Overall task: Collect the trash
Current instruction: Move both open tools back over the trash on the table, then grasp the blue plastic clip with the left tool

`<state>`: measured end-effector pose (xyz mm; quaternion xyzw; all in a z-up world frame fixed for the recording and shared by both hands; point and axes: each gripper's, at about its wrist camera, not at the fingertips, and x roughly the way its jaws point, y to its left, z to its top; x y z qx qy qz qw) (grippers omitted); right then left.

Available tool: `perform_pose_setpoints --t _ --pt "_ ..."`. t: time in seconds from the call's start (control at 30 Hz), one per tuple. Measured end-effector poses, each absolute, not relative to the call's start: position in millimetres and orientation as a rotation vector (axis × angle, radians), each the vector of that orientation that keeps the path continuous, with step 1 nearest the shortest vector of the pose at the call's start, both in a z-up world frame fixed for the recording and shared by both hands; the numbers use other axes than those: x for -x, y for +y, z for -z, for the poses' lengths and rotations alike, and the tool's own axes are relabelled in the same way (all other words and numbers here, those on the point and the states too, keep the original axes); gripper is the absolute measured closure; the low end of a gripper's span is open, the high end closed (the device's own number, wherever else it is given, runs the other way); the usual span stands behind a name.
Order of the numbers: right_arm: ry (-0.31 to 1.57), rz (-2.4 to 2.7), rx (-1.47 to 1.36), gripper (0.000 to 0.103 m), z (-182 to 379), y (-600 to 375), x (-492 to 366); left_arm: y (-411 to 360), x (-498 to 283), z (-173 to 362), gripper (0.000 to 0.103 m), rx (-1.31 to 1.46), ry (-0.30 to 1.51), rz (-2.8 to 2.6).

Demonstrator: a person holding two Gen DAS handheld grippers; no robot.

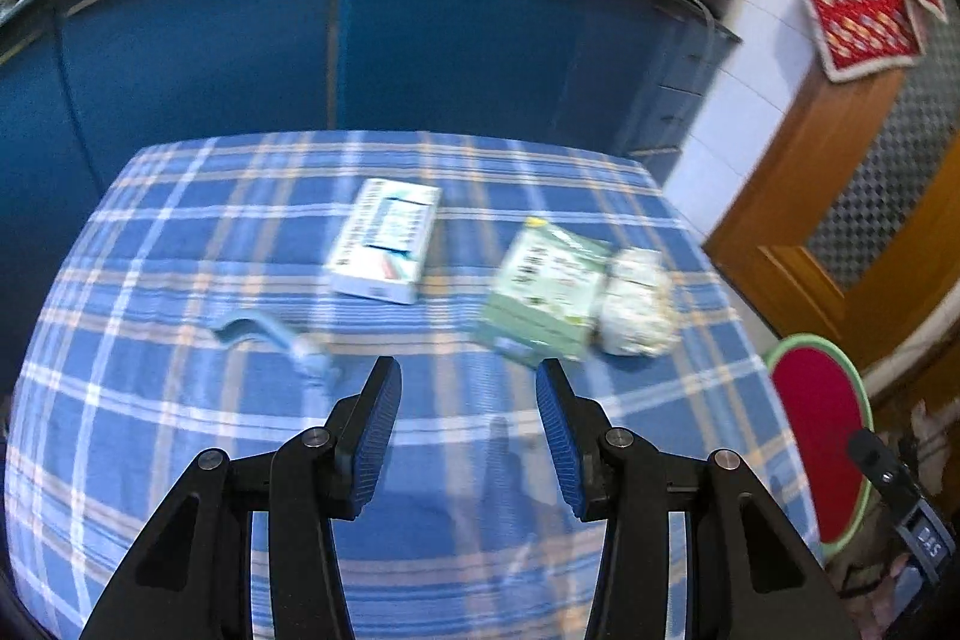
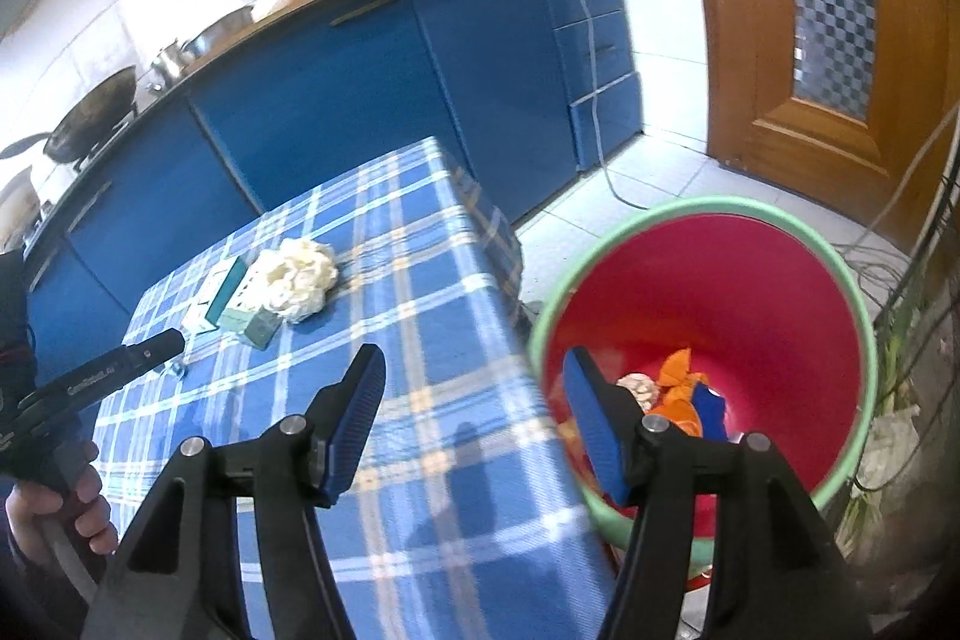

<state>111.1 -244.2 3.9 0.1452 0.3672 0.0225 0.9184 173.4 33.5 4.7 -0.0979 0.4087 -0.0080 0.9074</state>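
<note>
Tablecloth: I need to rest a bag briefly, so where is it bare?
The checked tablecloth is bare along its near edge, beneath both tongs, and on the left beyond the blue tube. The middle is crowded: white box, green box and crumpled paper wad beside it.

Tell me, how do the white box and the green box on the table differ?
The white box lies alone toward the table's middle; the green box sits against a crumpled paper wad. The white box looks flatter, the green box thicker. Both rest on the plaid cloth, untouched.
</note>
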Motion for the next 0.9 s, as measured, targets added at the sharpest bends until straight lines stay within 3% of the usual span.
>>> perform_pose_setpoints --t 0.1,0.9 --pt "0.747 -0.069 -0.277 0.031 -7 -231 -118 50 -178 1 0.047 0.212 0.852 -0.032" --pt "0.812 -0.201 -0.165 0.027 9 -135 -217 106 -211 37 0.046 0.370 0.892 -0.133"
